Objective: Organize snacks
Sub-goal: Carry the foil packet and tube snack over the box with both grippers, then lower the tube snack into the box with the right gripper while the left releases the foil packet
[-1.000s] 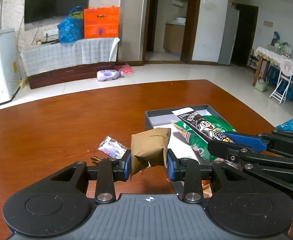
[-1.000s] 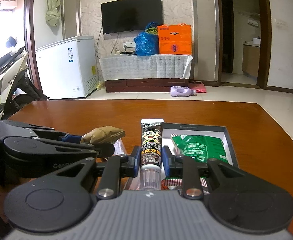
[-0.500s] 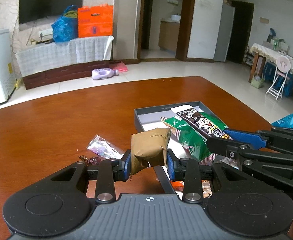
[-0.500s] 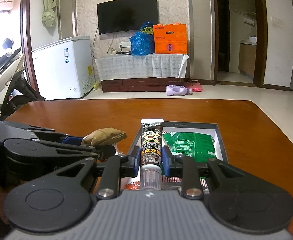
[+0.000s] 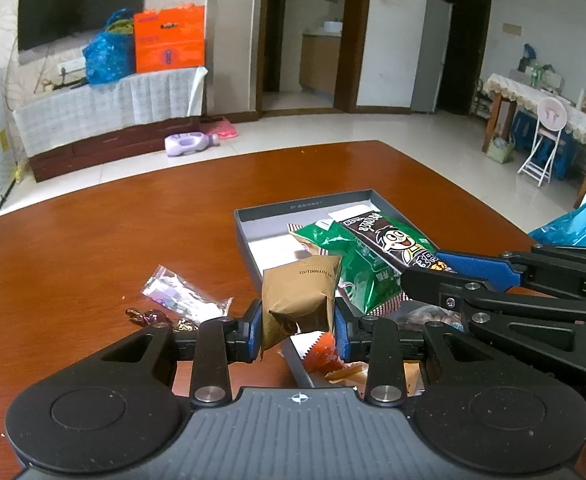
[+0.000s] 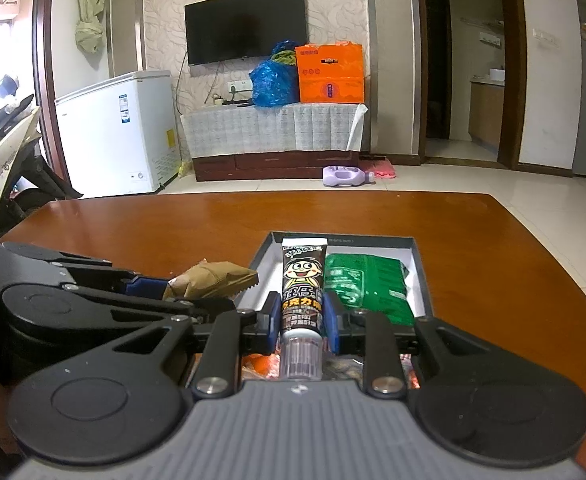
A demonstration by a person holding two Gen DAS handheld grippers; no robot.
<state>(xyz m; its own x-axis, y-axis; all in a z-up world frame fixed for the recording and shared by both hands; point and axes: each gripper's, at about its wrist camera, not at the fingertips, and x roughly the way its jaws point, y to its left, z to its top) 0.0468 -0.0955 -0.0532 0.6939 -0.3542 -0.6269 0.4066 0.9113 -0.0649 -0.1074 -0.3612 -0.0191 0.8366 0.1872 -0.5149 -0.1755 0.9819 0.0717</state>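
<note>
The left gripper (image 5: 297,332) has its blue-padded fingers (image 5: 254,330) pinching a brown kraft-paper snack pouch (image 5: 299,294), which stands roughly upright between them, held above the near left wall of the shallow grey rectangular tray (image 5: 293,213). The right gripper (image 6: 301,322) has its fingers (image 6: 272,320) clamped on a black chocolate-paste tube with a cartoon face and clear cap (image 6: 301,286); the tube points forward over the tray (image 6: 420,276), its cap toward the camera. In the left wrist view the same tube (image 5: 393,242) extends from the right gripper's blue pad, lying above the green foil snack packet (image 5: 357,264) that rests inside the tray. In the right wrist view the green packet (image 6: 367,284) occupies the right half of the tray, just beside the tube. Orange and red wrapped snacks (image 5: 325,354) lie at the near end of the tray, partly hidden by the fingers. On the polished reddish-brown wooden surface (image 5: 113,240), left of the tray, lie a clear plastic sachet with purple print (image 5: 183,294) and small dark foil-wrapped candies (image 5: 147,315), both outside the tray and near the left gripper. The two grippers sit side by side, close together, with the brown pouch (image 6: 211,278) visible left of the tube.
</note>
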